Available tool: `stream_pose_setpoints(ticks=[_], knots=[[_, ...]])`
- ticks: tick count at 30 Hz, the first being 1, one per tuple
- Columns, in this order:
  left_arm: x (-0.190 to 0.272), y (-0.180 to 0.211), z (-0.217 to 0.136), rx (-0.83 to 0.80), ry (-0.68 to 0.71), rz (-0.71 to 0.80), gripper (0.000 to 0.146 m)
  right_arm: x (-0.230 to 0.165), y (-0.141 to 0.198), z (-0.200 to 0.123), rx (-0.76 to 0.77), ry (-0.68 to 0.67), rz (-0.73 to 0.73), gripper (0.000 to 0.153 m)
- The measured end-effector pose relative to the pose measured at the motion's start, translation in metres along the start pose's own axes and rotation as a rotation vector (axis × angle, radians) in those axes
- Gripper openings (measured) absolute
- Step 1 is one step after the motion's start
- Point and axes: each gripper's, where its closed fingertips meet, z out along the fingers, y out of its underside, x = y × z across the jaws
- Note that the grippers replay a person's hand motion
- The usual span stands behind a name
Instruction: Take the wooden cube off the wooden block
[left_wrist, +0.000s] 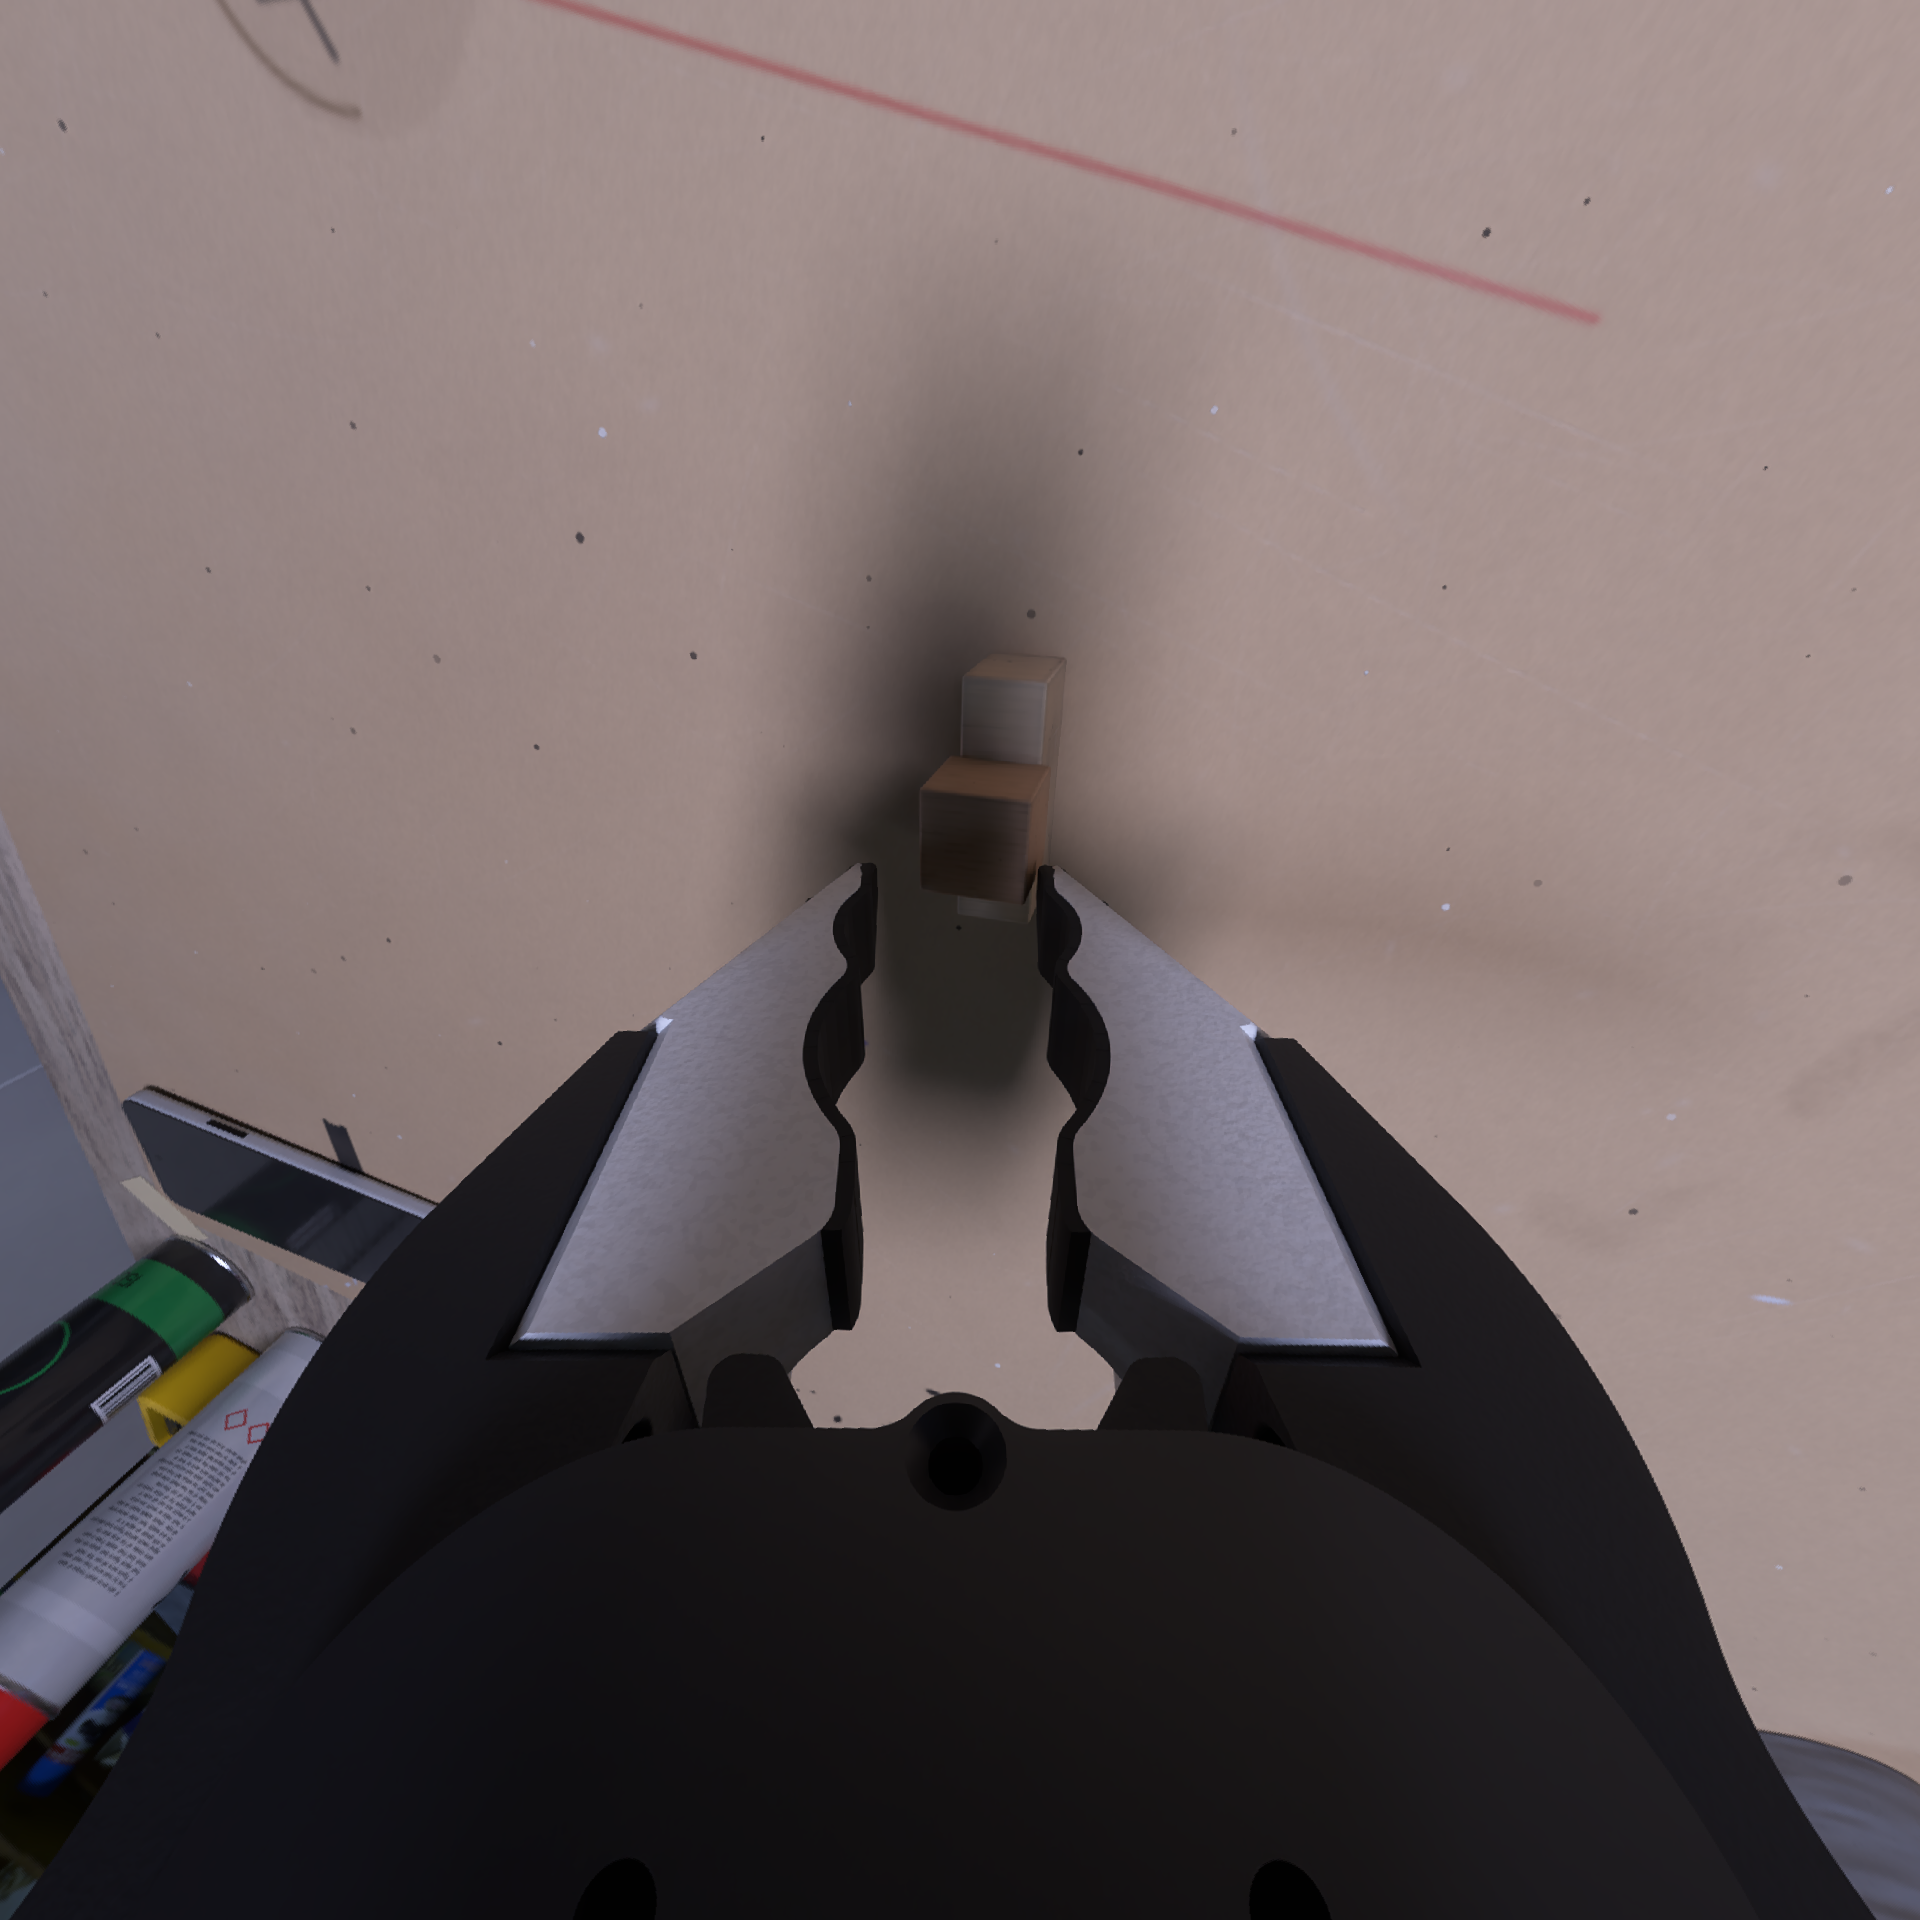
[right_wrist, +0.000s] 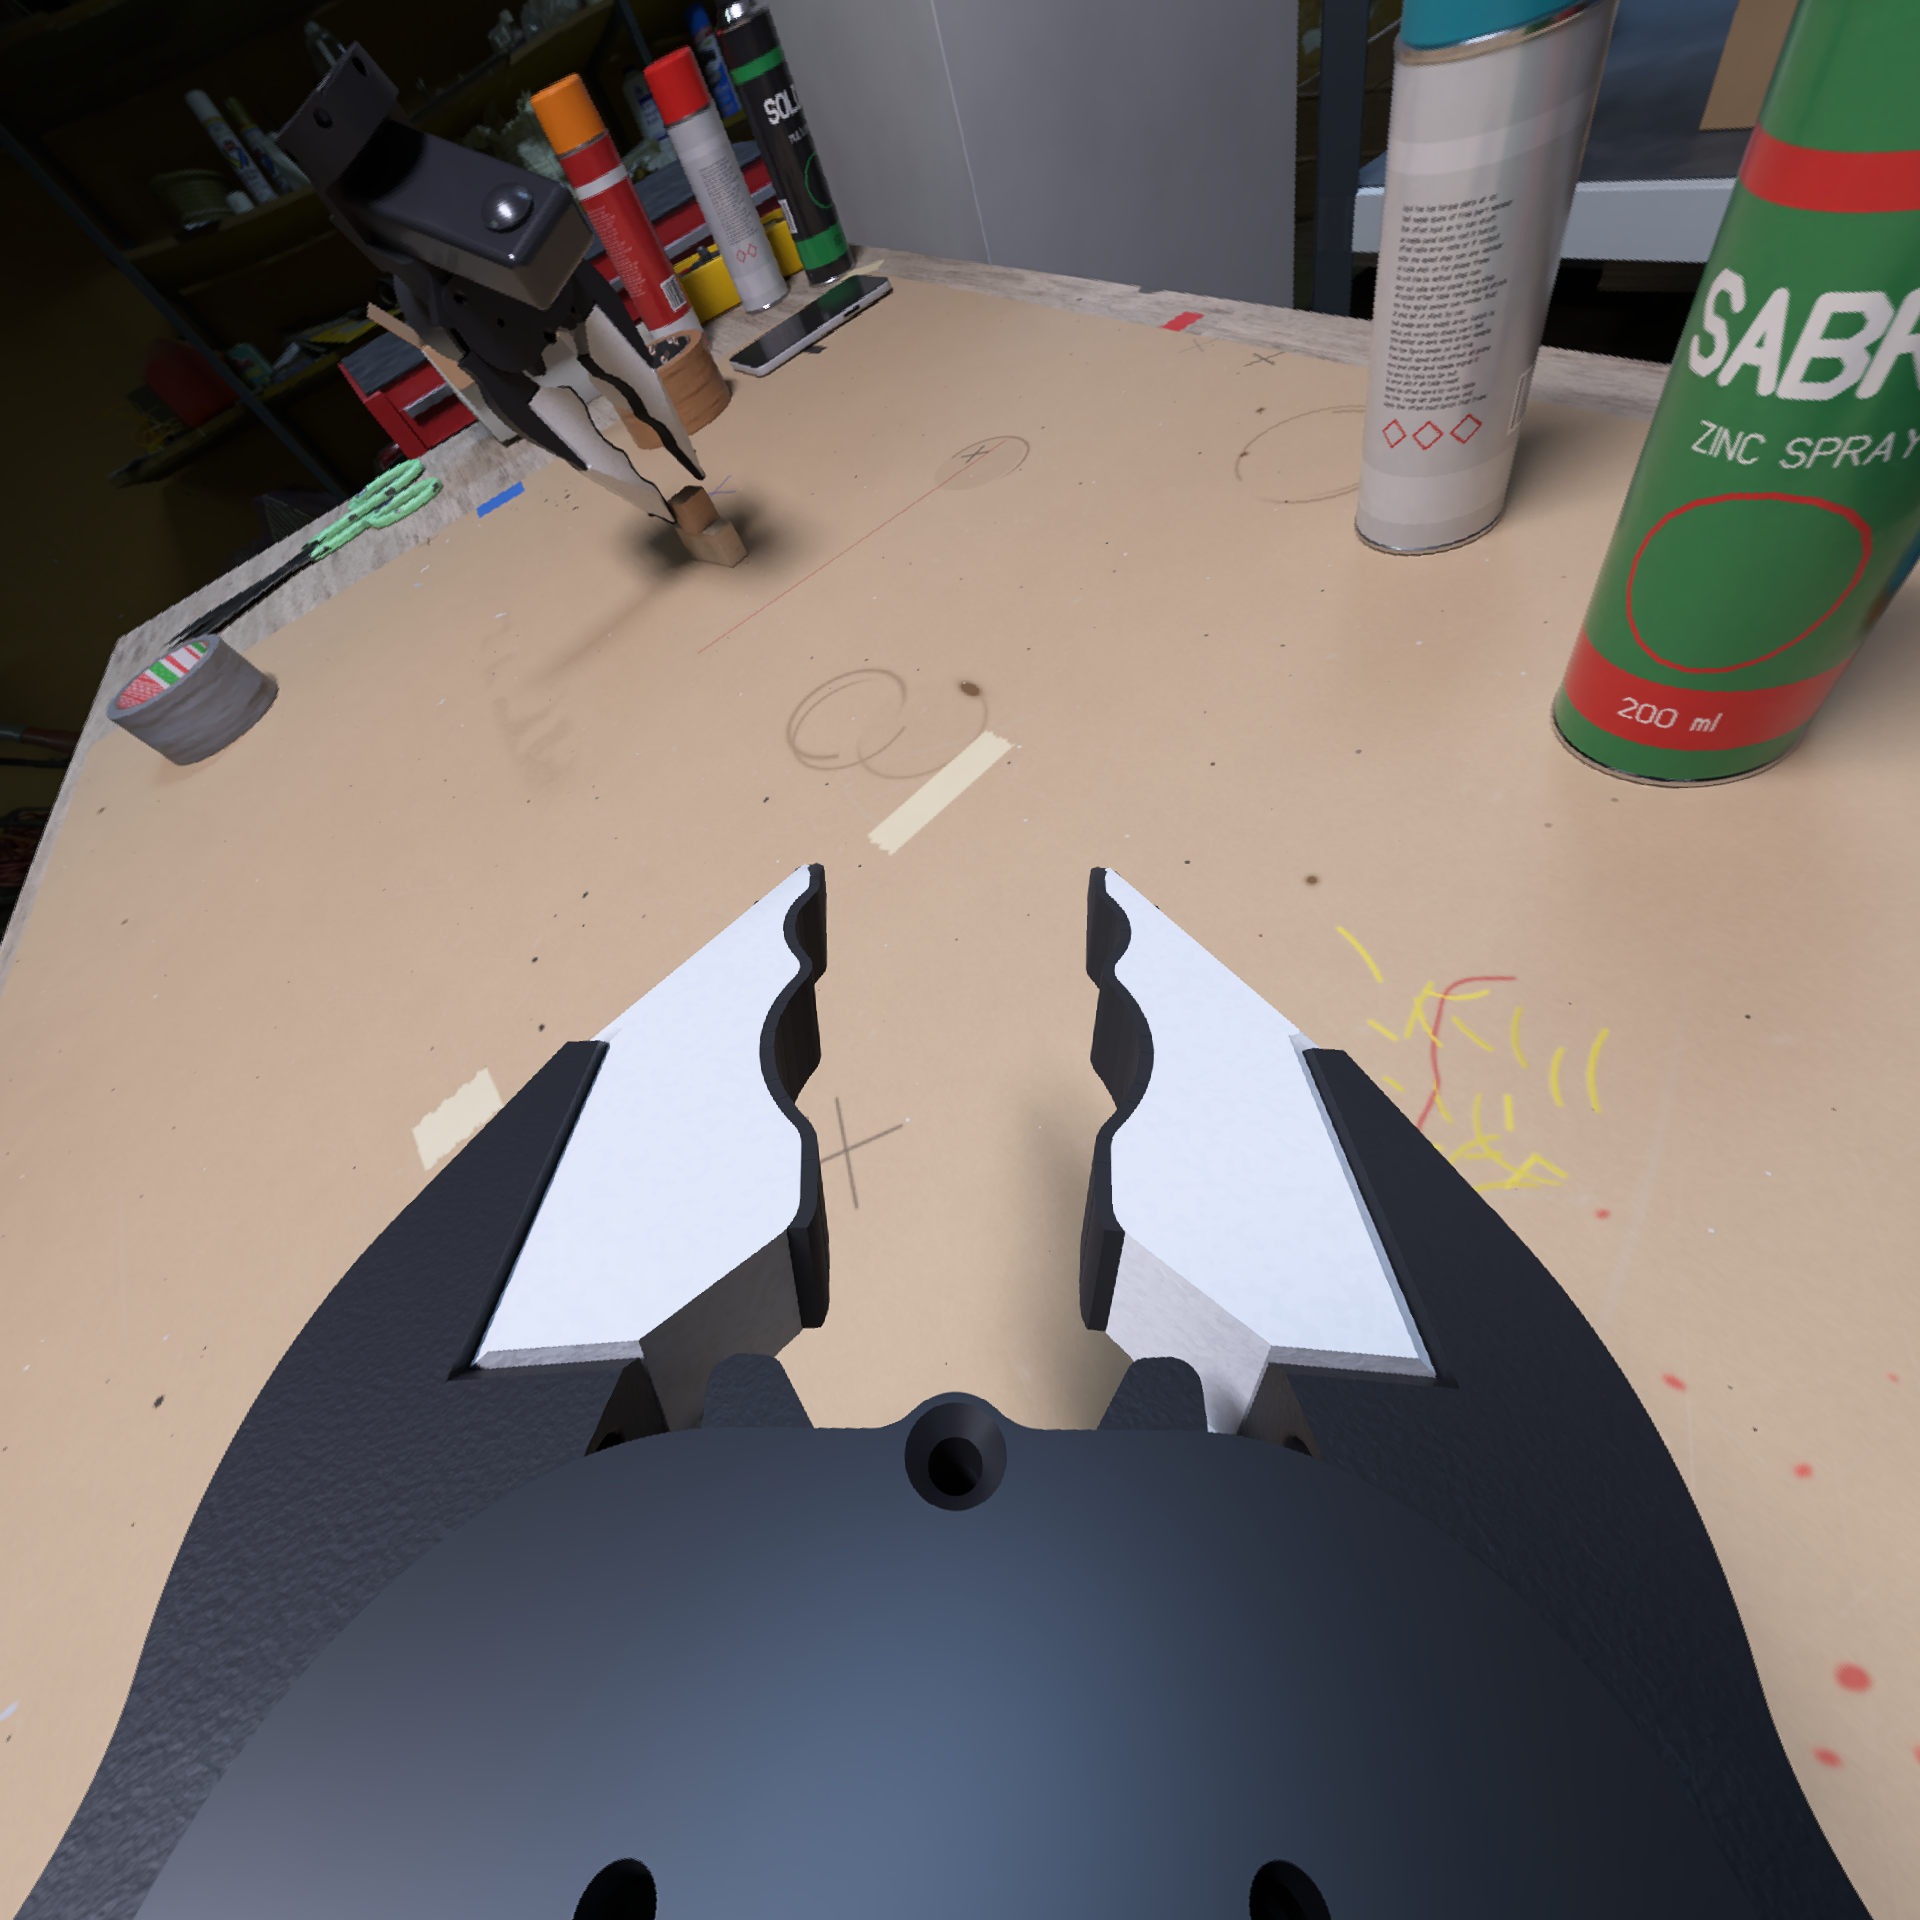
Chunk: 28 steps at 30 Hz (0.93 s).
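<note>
brown wooden cube (left_wrist: 980, 824), paler wooden block (left_wrist: 1013, 707), tan table (right_wrist: 1143, 665), green spray can (right_wrist: 1756, 468)

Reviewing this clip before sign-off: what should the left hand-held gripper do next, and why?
Probably ease a little further down and forward, then close. The left hand-held gripper is open, its tips just short of the small brown wooden cube, which still sits on the paler wooden block. The right hand-held gripper hovers open, far away.

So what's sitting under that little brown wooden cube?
The small brown wooden cube rests on one end of a paler, longer wooden block, which lies on the tan tabletop. The block's part directly beneath the cube is mostly hidden.
</note>
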Motion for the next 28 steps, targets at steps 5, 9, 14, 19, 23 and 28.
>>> stream_pose_setpoints(ticks=[5,9,14,19,23,28], knots=[[-0.001,-0.005,0.002,0.018,-0.045,0.026,0.022,-0.002,0.002,0.001,-0.015,-0.015,-0.005,0.05],[0.0,-0.005,0.001,0.04,-0.076,0.009,0.022,-0.003,0.001,0.001,-0.008,-0.025,0.001,0.05],[-0.015,-0.006,-0.027,0.142,-0.17,-0.075,0.022,-0.002,0.0,-0.001,0.004,-0.033,0.013,0.05],[-0.031,-0.037,-0.109,0.41,-0.282,-0.151,0.022,-0.005,-0.008,0.003,0.028,-0.036,0.041,0.049],[0.01,-0.114,-0.178,0.705,-0.257,-0.042,0.022,-0.024,-0.022,0.017,0.025,-0.055,0.045,0.049],[0.098,-0.213,-0.206,0.959,-0.05,0.143,0.022,-0.076,-0.039,0.035,0.061,-0.187,-0.142,0.05]])
